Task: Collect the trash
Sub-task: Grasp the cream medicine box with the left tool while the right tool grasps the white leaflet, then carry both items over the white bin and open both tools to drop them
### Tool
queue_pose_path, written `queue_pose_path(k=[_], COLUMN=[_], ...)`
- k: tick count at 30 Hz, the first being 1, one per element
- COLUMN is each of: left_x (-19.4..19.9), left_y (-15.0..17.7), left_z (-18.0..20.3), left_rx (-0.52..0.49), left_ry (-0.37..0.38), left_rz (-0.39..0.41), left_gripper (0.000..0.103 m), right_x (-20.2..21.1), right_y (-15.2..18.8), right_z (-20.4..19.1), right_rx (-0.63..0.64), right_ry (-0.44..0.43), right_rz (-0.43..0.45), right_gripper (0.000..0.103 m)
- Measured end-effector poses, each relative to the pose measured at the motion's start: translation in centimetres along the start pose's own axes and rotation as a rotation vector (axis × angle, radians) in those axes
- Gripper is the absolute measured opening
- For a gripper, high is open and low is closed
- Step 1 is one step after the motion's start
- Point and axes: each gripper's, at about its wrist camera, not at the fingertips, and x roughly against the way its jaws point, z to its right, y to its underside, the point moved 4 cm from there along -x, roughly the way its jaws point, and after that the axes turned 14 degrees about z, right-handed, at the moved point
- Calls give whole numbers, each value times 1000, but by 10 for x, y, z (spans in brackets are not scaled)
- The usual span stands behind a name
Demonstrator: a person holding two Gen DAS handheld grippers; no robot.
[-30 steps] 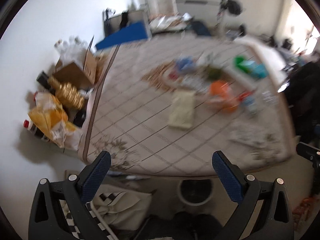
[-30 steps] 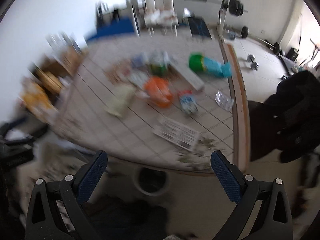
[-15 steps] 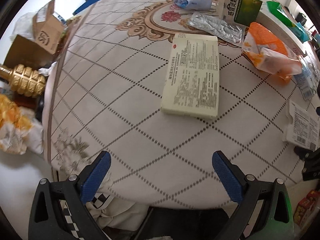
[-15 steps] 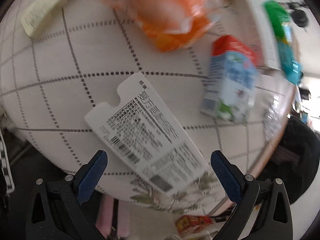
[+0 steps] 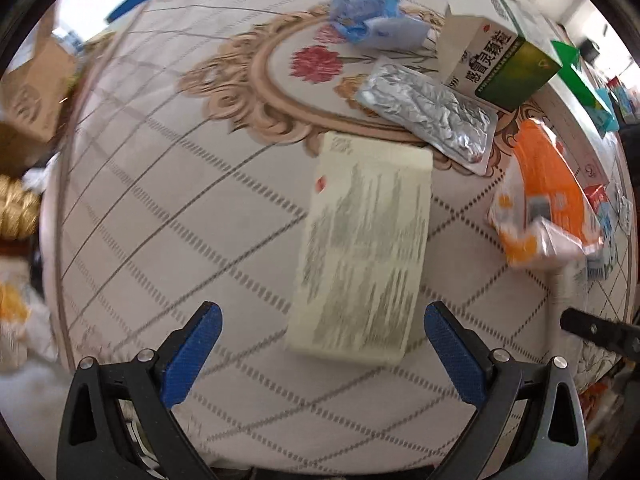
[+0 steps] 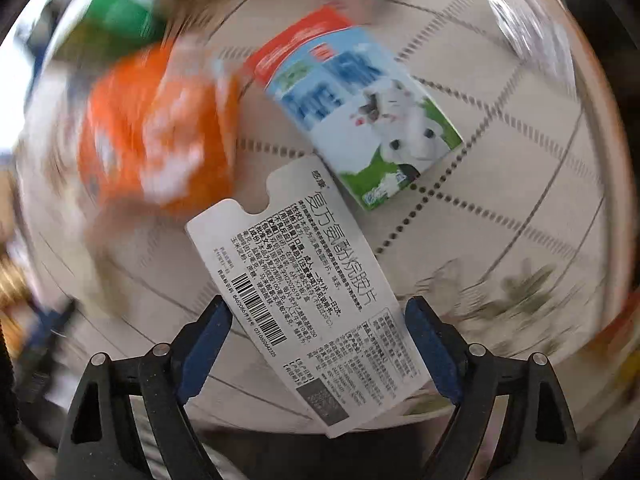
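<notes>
Trash lies on a patterned tablecloth [image 5: 160,208]. My left gripper [image 5: 320,334] is open, its blue pads on either side of the near end of a cream flat box [image 5: 364,244]. Beyond it lie a foil blister pack [image 5: 428,110], a white-green medicine box [image 5: 500,64], blue wrappers [image 5: 372,24] and an orange bag [image 5: 548,196]. My right gripper [image 6: 318,330] is open, straddling the near end of a flattened white medicine carton [image 6: 304,284]. A blue-white milk carton [image 6: 360,108] and the orange bag [image 6: 156,128] lie beyond it.
The table's near edge runs just under both grippers. A cardboard box [image 5: 32,92] and a gold object [image 5: 16,208] sit off the table's left side. A green box [image 5: 572,68] lies at the far right. Part of the other gripper [image 5: 600,334] shows at right.
Both grippers have come down from a high view of the room to close over the table. The left moved in on the cream box, the right on the white carton.
</notes>
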Motion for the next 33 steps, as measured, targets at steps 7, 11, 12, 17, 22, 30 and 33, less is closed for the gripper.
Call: queue_pose_path(k=[7,11,12,17,22,30,33], left_x=[-38,-39,-36,-18,22,106,107], left_y=[-23,-22,-21,8,64,203,268], left_z=[29,29,26,28,34,44,55], left_rx=[-123,-69,-69,-25,86,470,630], left_ry=[24,68,67,30,-29,-96,-81], left_rz=[-63,-44,-19,10,53,104,64], left_gripper=[103,81,70,70,70,70,70], right_x=[1,-9,-20,-27,-21,6,5], right_y=[7,21,25,49,74,125,176], right_z=[-23,-25,-24,-28,-11,58,85], right_rx=[257,243,246,283,337,541,627], right_ry=[149,191,196,191,137,-79,-136], right_rz=[65,59,69,137,116,72,-12], right_gripper=[95,94,93,79,79,79,79])
